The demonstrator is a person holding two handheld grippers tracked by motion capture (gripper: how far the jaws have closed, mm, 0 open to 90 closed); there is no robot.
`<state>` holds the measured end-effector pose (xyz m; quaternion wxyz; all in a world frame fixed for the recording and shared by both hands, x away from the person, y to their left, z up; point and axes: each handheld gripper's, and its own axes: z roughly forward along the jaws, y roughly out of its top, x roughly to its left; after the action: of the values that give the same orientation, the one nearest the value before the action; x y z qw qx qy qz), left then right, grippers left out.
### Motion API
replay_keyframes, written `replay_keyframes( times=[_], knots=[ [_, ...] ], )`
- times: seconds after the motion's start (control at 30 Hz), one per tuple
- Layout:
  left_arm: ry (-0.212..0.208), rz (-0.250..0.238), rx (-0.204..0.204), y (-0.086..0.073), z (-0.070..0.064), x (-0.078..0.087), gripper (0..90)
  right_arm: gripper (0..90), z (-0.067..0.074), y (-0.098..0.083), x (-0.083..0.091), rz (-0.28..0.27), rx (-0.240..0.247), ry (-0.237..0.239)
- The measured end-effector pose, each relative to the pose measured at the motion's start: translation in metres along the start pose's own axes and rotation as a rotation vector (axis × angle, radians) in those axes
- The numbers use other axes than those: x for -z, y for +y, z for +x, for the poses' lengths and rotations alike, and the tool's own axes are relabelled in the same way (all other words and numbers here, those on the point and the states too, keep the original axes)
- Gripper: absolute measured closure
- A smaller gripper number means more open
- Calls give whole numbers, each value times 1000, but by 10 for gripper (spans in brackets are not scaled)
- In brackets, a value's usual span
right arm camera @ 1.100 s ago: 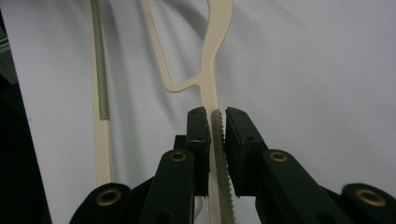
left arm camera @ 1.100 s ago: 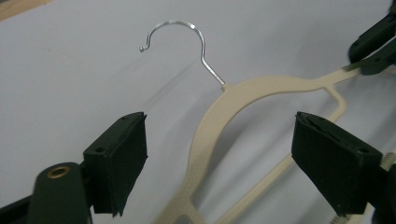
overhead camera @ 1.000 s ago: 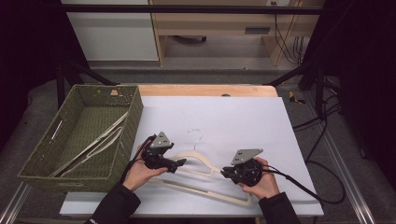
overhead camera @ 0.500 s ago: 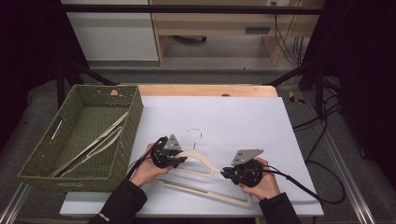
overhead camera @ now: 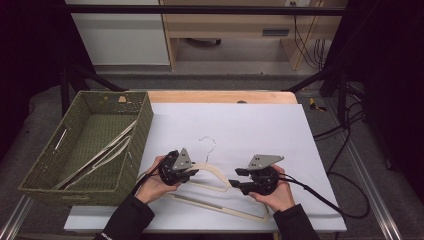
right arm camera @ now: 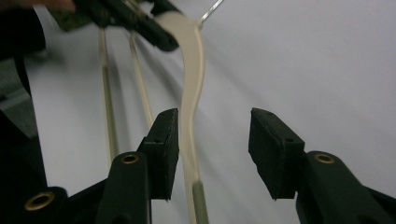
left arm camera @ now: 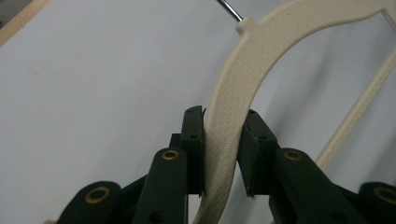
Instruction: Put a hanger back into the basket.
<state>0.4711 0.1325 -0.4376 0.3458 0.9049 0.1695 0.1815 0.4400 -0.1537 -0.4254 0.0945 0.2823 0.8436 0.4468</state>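
Hanger (left arm camera: 233, 116) clamped in left jaws, loose between right.

Open white desk (overhead camera: 260, 125) ahead of both hands, up to the far wooden edge; bare to the right as well. Left side blocked by the woven basket (overhead camera: 131, 165), its wall just beside the left gripper (overhead camera: 192, 172). Between the hands, the cream hanger (overhead camera: 212, 172) lies across the passage, wire hook (overhead camera: 209, 145) pointing forward.
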Motion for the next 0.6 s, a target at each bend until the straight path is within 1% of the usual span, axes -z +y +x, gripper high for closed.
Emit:
replay_keyframes(
  times=[0.03,0.07,0.1,0.13,0.17,0.2,0.23,0.3,0.33,0.37,0.4,0.43,0.47,0.5,0.53,0.57,0.6],
  knots=[
    [0,0,0,0,0,0,731,517,0,0,0,0,0,0],
    [4,-4,-1,0,-1,1,731,508,0,4,-3,-21,-10,8],
    [4,-6,0,0,-2,3,730,519,2,12,-10,-24,-10,7],
    [4,-6,0,0,-2,3,729,519,2,12,-10,-24,-10,7],
    [6,-8,3,0,-4,5,728,520,4,18,-19,-8,-5,4],
    [6,-8,3,0,-4,5,728,520,4,18,-19,-8,-5,4],
    [5,-11,10,1,-4,5,727,537,6,21,-28,-1,-6,19],
    [4,-12,13,1,-5,6,727,553,8,21,-36,23,-7,25],
    [7,-13,11,1,-5,6,727,553,8,21,-36,23,-7,25],
    [5,-14,11,1,-5,7,726,608,8,21,-42,34,-19,41],
    [5,-14,11,1,-5,7,726,608,8,21,-42,34,-19,41],
    [1,-11,11,1,-5,8,727,678,8,19,-46,47,-45,58],
    [2,-13,12,1,-6,8,727,678,8,19,-46,47,-45,58],
    [-1,-12,18,1,-6,8,726,751,7,19,-48,52,-59,91],
    [-1,-12,18,1,-6,8,726,751,7,19,-48,52,-59,91],
    [-10,-18,35,0,-5,9,723,791,8,19,-48,58,-71,114],
    [-21,-22,43,0,-5,10,716,796,8,19,-48,60,-71,119]
  ],
)
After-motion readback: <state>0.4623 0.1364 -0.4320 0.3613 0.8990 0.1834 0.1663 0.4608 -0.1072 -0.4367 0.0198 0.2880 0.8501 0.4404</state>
